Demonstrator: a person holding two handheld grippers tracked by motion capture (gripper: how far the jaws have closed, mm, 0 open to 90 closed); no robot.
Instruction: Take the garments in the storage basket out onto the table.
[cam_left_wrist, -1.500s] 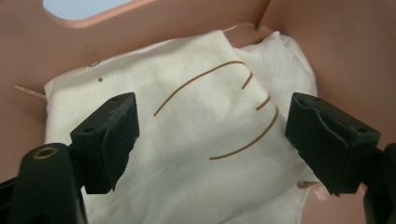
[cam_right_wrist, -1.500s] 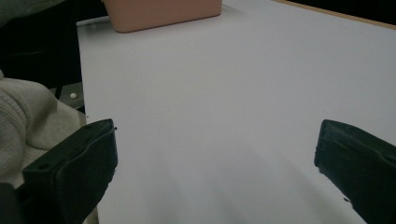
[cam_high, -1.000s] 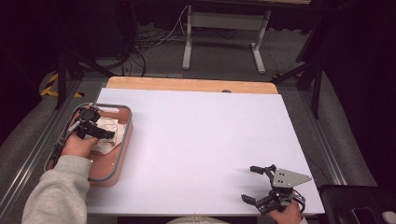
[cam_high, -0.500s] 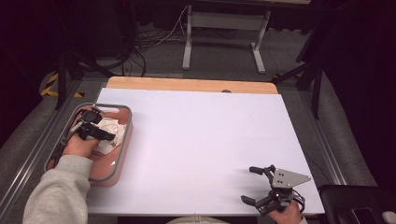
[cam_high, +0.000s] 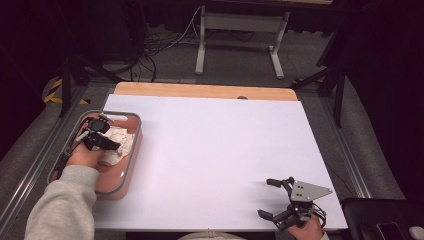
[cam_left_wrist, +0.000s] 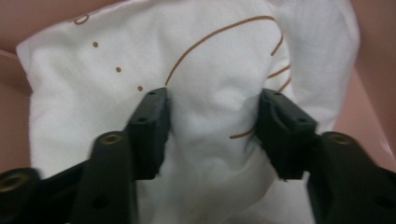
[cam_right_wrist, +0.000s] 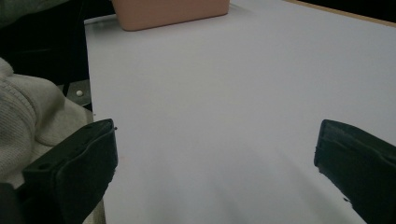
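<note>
White cloth (cam_left_wrist: 215, 116) bunches between the left gripper (cam_left_wrist: 212, 109) jaws, which have just been closing and now pinch a fold, so the pick-up looks begun. It lies crumpled in the pink tub (cam_high: 127, 165) at nine o'clock on the desk (cam_high: 220, 150), with thin brown lines and dots. Resting at five o'clock, the right gripper (cam_high: 272, 199) has its jaws wide apart, holding nothing.

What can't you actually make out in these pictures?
- White cloth: in the left gripper view the picture's edges and the jaws of the left gripper, which have just been closing on a bunched fold, cut off its brown pattern.
- Pink bin: in the high view the hand and cloth hide its floor.
- Right gripper: in the high view the bottom edge cuts off its hand.
</note>
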